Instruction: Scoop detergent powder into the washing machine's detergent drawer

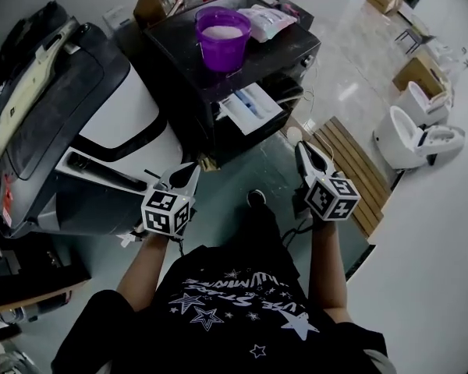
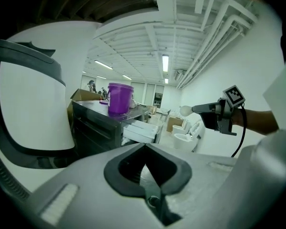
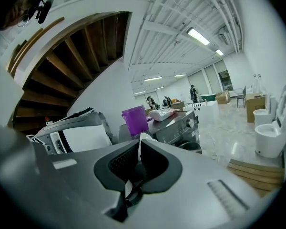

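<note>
**Powder waits on the washer as scoop hangs short of the open drawer**

White detergent powder fills the bottom of a translucent purple plastic cup, which stands upright on top of a dark front-loading washing machine at the far side of the scene. Just below the cup, on the machine's near face, the white plastic detergent drawer stands pulled out, its compartments open to view from above. A white soft pouch lies on the machine's top just right of the cup, and an open brown cardboard box sits at the far left corner.

Nearer, the right gripper is clamped on the handle of a small white plastic spoon. The spoon's round bowl juts past the jaw tips, near the drawer's right corner but apart from it. The left gripper hangs level with it to the left, jaws pressed together with nothing between them, well short of the machine.

A white appliance with a dark hinged lid stands to the left of the washer. To the right, a slatted wooden platform lies on the pale floor, with a white ceramic toilet beyond it.
</note>
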A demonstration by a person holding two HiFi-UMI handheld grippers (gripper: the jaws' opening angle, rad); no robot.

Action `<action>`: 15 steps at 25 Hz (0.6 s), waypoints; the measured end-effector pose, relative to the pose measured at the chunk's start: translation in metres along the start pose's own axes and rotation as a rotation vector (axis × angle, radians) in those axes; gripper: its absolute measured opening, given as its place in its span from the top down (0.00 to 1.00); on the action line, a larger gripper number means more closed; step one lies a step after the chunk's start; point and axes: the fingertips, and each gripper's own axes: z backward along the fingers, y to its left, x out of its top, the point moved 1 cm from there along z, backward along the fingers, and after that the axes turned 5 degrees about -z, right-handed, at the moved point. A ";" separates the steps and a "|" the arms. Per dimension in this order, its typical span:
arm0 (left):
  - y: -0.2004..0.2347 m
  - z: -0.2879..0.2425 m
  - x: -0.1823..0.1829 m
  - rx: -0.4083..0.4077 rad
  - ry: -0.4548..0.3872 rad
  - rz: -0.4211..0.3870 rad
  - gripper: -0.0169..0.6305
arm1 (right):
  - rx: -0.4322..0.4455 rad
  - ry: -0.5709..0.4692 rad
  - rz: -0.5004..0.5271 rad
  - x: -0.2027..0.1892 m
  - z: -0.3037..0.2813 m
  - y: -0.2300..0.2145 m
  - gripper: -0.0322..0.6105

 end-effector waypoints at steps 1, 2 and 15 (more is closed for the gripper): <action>0.006 -0.007 0.004 0.025 -0.003 0.007 0.97 | 0.019 0.000 -0.004 0.007 -0.013 -0.007 0.89; 0.011 -0.015 0.008 0.051 -0.002 0.013 0.97 | 0.037 0.002 -0.006 0.015 -0.026 -0.015 0.89; 0.043 -0.100 0.074 0.249 0.003 0.089 0.97 | 0.240 0.038 0.016 0.119 -0.163 -0.072 0.89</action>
